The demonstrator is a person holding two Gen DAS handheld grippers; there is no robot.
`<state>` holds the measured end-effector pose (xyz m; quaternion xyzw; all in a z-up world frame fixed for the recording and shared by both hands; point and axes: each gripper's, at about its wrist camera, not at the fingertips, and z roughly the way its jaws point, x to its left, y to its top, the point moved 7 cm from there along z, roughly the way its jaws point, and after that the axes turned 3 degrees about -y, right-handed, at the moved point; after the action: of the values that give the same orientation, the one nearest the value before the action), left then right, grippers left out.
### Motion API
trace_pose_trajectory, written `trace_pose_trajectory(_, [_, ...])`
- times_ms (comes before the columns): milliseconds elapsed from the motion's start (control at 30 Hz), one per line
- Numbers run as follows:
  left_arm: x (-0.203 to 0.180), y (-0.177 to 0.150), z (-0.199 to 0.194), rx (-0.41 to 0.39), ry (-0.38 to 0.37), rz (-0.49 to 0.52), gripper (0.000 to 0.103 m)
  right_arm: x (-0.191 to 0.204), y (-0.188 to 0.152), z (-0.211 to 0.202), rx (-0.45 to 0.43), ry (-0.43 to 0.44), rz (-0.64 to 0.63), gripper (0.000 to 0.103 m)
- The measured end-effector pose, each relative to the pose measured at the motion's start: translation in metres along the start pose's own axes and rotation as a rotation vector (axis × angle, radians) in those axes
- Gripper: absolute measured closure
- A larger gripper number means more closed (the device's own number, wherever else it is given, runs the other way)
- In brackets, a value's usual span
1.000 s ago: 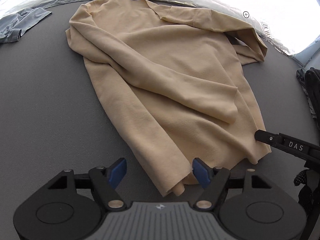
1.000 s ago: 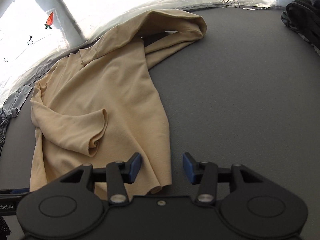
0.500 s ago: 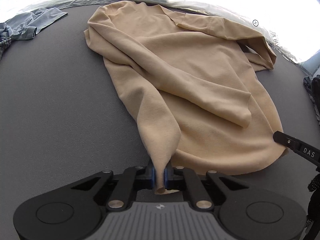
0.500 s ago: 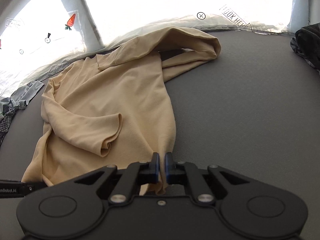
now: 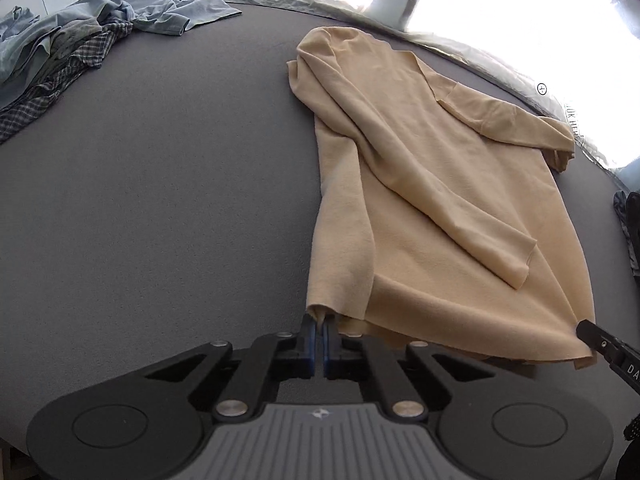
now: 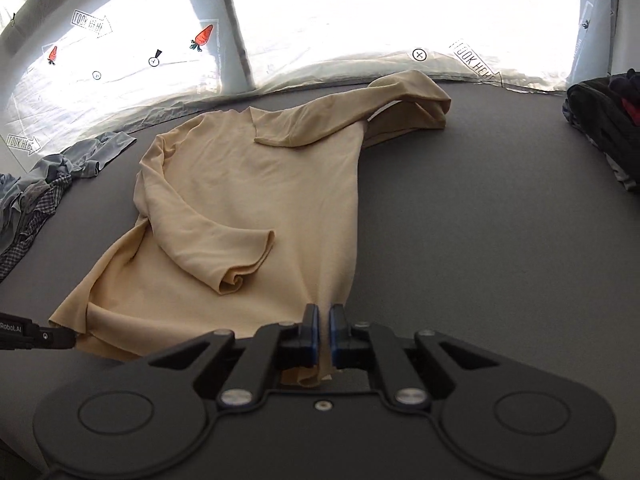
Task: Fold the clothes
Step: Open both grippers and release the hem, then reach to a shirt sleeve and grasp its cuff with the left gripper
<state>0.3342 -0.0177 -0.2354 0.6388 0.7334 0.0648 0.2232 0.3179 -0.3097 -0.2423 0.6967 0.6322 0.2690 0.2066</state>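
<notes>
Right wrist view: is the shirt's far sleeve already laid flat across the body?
No, the far sleeve of the beige long-sleeve shirt sticks out sideways, bunched and doubled over on the grey table.

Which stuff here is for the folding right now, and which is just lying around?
For the folding:
- tan long-sleeved shirt
- left gripper, shut on its hem corner
- right gripper, shut on the other hem corner

Just lying around:
- blue and checked clothes pile
- dark clothes pile
- grey table
</notes>
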Motion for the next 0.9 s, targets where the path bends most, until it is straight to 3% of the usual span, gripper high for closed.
trace_pose_trajectory(167, [0.015, -0.038, -0.006, 0.061, -0.008, -0.029, 0.102, 0.005, -0.039, -0.022, 0.055, -0.031, -0.037, 0.097])
trace_pose_trajectory(300, [0.014, -0.051, -0.009, 0.093, -0.013, 0.011, 0.102, 0.003, -0.062, -0.032, 0.105, -0.051, -0.041, 0.097])
trace_pose_trajectory(400, [0.012, -0.052, -0.005, 0.117, -0.012, 0.045, 0.102, 0.000, -0.072, -0.030, 0.135, -0.063, -0.024, 0.097])
trace_pose_trajectory(567, [0.019, -0.023, -0.016, 0.048, -0.012, 0.032, 0.098, 0.003, -0.061, -0.029, 0.126, -0.087, -0.036, 0.094])
trace_pose_trajectory(600, [0.021, -0.016, -0.019, 0.028, -0.005, 0.022, 0.096, 0.003, -0.057, -0.029, 0.113, -0.110, -0.046, 0.093])
trace_pose_trajectory(633, [0.022, -0.010, -0.022, 0.008, 0.012, 0.013, 0.085, 0.002, -0.053, -0.028, 0.101, -0.133, -0.057, 0.092])
trace_pose_trajectory(667, [0.023, -0.005, -0.024, -0.012, 0.024, 0.004, 0.076, 0.001, -0.048, -0.028, 0.089, -0.155, -0.055, 0.085])
trace_pose_trajectory(733, [0.021, 0.005, -0.029, -0.047, 0.027, -0.009, 0.071, -0.011, -0.030, -0.026, 0.050, -0.236, -0.049, 0.069])
trace_pose_trajectory(767, [0.020, 0.011, -0.030, -0.062, 0.028, -0.012, 0.067, -0.014, -0.024, -0.024, 0.041, -0.246, -0.043, 0.060])
trace_pose_trajectory(867, [0.015, 0.032, -0.032, -0.105, 0.040, -0.001, 0.055, -0.023, -0.003, -0.010, 0.023, -0.248, 0.016, 0.051])
trace_pose_trajectory(900, [0.014, 0.040, -0.032, -0.118, 0.046, 0.000, 0.053, -0.025, 0.004, -0.004, 0.022, -0.236, 0.036, 0.040])
